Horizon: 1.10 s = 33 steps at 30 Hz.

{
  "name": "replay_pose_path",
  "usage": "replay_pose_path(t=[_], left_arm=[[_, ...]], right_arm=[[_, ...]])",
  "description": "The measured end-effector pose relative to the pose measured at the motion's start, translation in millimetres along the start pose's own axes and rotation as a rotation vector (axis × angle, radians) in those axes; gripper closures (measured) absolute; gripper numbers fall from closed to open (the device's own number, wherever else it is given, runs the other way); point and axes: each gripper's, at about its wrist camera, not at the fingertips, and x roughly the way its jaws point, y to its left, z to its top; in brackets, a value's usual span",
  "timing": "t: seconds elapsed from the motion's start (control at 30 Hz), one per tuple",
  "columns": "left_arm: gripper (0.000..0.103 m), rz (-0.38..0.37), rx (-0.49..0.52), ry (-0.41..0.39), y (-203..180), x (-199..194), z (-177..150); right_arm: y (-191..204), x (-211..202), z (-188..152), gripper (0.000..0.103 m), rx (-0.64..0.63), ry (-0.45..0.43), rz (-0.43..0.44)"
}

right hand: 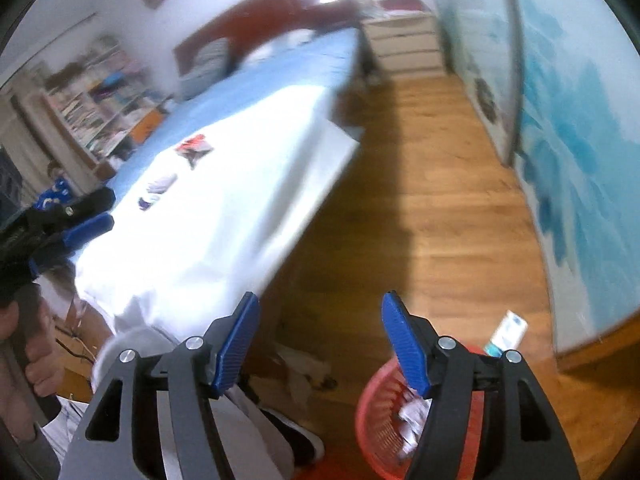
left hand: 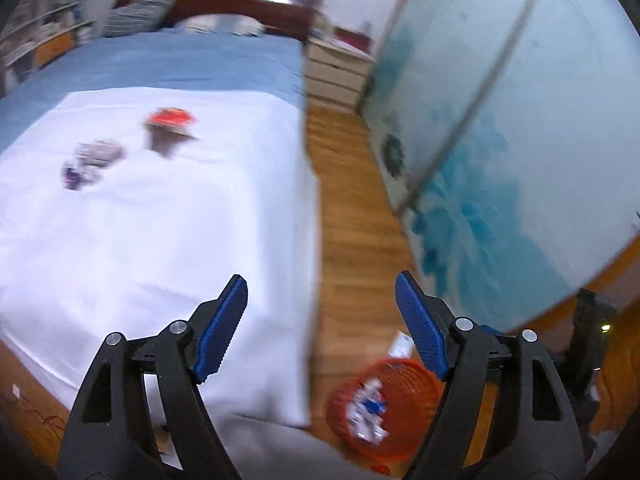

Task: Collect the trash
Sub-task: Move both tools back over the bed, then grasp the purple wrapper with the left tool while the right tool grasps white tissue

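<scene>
Our left gripper (left hand: pixel 320 320) and right gripper (right hand: pixel 318 338) gape empty. Wrappers (left hand: pixel 170 120) lie on the sheet (left hand: pixel 160 240), bin (right hand: pixel 384 420) below (light, crinkly, we judge); pinch a raised edge.

Both wrist views looked from the bed's (left hand: pixel 160 220) near foot toward the far headboard (right hand: pixel 280 4). Each also showed the red basket (left hand: pixel 384 408) on the floor, near right.
</scene>
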Motion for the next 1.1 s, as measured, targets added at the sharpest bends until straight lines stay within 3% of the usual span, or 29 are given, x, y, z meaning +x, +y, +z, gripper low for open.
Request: replay_pose_path(t=[0.2, 0.33, 0.47, 0.67, 0.73, 0.87, 0.93, 0.97, 1.0, 1.1], left_arm=[[0.027, 0.133, -0.063, -0.04, 101.4, -4.6, 22.6], [0.027, 0.233, -0.154, -0.044, 175.6, 15.3, 52.6], [0.027, 0.244, -0.168, -0.066, 230.0, 43.0, 83.2], [0.027, 0.216, -0.168, -0.033, 278.3, 84.8, 99.3], [0.027, 0.266, -0.177, -0.034, 293.1, 96.0, 103.6], [0.027, 0.23, -0.274, 0.023, 319.3, 109.6, 102.6], [0.036, 0.222, -0.309, 0.033, 326.9, 110.7, 100.4], [0.061, 0.206, -0.34, 0.048, 332.7, 113.0, 98.2], [0.076, 0.193, -0.363, 0.06, 336.5, 113.9, 95.5], [0.079, 0.157, -0.408, 0.04, 342.7, 110.0, 91.6]], right_arm=[[82.3, 27.6, 33.6, 0.038, -0.067, -0.018, 0.07], [135.4, 44.5, 44.2, 0.038, -0.125, -0.024, 0.1], [182.9, 63.9, 51.4, 0.038, -0.149, -0.017, 0.126], [231.5, 88.5, 45.3, 0.038, -0.174, 0.02, 0.163], [242.2, 95.6, 39.1, 0.038, -0.183, 0.033, 0.166], [257.9, 110.4, 29.4, 0.038, -0.197, 0.063, 0.171], [265.3, 117.4, 26.4, 0.038, -0.209, 0.076, 0.176], [269.5, 121.5, 26.5, 0.038, -0.216, 0.079, 0.179], [271.3, 124.9, 27.3, 0.038, -0.219, 0.08, 0.182], [287.7, 143.4, 40.8, 0.038, -0.248, 0.07, 0.186]])
